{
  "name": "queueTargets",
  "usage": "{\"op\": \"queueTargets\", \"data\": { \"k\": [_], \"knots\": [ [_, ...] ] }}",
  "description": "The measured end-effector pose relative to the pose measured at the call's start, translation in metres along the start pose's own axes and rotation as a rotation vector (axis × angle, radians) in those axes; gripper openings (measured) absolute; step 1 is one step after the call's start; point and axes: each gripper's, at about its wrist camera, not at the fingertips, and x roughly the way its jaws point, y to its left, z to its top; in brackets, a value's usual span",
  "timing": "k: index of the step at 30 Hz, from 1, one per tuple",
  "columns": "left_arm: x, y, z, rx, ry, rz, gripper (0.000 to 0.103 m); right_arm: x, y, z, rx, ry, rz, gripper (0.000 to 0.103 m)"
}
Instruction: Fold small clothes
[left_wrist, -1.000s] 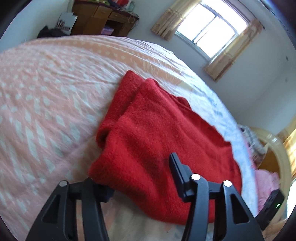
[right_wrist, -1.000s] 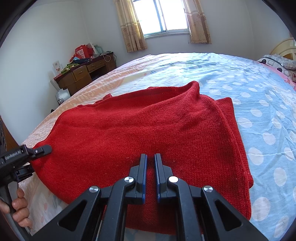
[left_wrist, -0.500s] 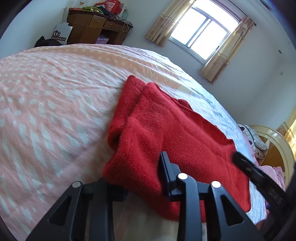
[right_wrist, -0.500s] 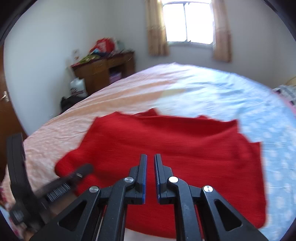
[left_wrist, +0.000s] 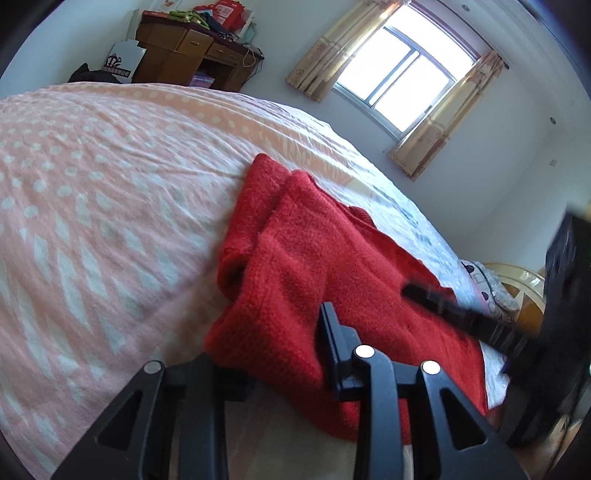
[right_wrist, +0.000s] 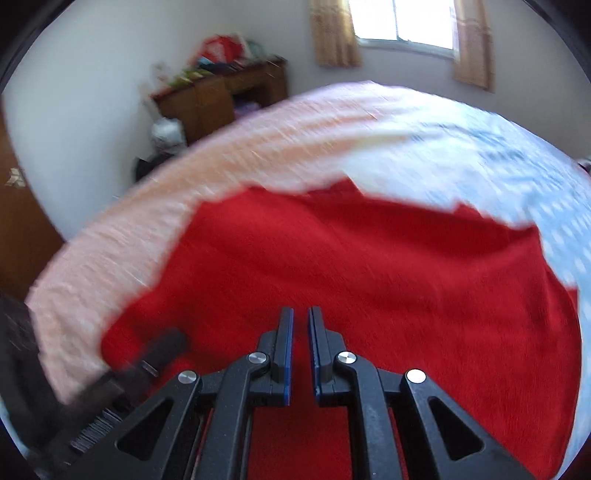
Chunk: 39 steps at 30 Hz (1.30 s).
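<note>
Left gripper (left_wrist: 286, 350): we see its jaws spread wide, straddling the near-left corner of the red knit garment (left_wrist: 332, 266); one finger is hidden under the cloth edge, the other stands on top of it, so nothing is pinched yet.
Red knit garment: it lies partly folded on the bedspread (left_wrist: 92, 206), ahead of and between the left jaws, with a doubled layer and a rolled lip just beyond them.
Handling: we judge the knit soft, limp and light, fuzzy enough not to slip; it will sag and stretch if lifted by one point.
Where to hold: we would take the thick folded corner between the left jaws, and the matching near hem ahead of the right jaws.
Right gripper (right_wrist: 300, 350): its jaws are nearly closed, a narrow gap remaining, holding nothing, hovering over the garment (right_wrist: 369, 266), which fills the view ahead of them.
Change from one second ago: the right gripper has swung over the cloth toward the left, now appearing right of the left jaws; the garment's lie is unchanged.
</note>
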Motion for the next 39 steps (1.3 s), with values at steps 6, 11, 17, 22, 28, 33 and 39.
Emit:
{"op": "queueTargets", "data": {
  "k": [6, 11, 17, 22, 28, 33, 39],
  "knots": [
    [-0.002, 0.001, 0.0, -0.008, 0.002, -0.012, 0.034, 0.037, 0.04, 0.046, -0.083, 0.042, 0.106, 0.068],
    [-0.003, 0.0, -0.002, -0.002, 0.0, -0.007, 0.033, 0.083, 0.068, 0.058, -0.155, 0.155, 0.153, 0.066],
    [-0.004, 0.001, -0.003, -0.004, 0.0, -0.011, 0.032, 0.115, 0.085, 0.057, -0.264, 0.258, 0.218, 0.066],
    [-0.005, 0.003, -0.003, -0.006, -0.001, -0.014, 0.032, 0.117, 0.105, 0.046, -0.459, 0.25, 0.089, 0.048],
    [-0.007, 0.002, -0.003, -0.002, -0.001, -0.012, 0.032, 0.113, 0.077, 0.053, -0.331, 0.246, 0.146, 0.02],
    [-0.006, 0.001, -0.002, 0.002, 0.004, -0.014, 0.032, 0.092, 0.053, 0.054, -0.189, 0.201, 0.216, 0.017],
    [-0.008, -0.009, 0.0, 0.04, 0.009, 0.005, 0.025, 0.052, 0.007, 0.049, 0.05, 0.108, 0.315, 0.016]
  ]
}}
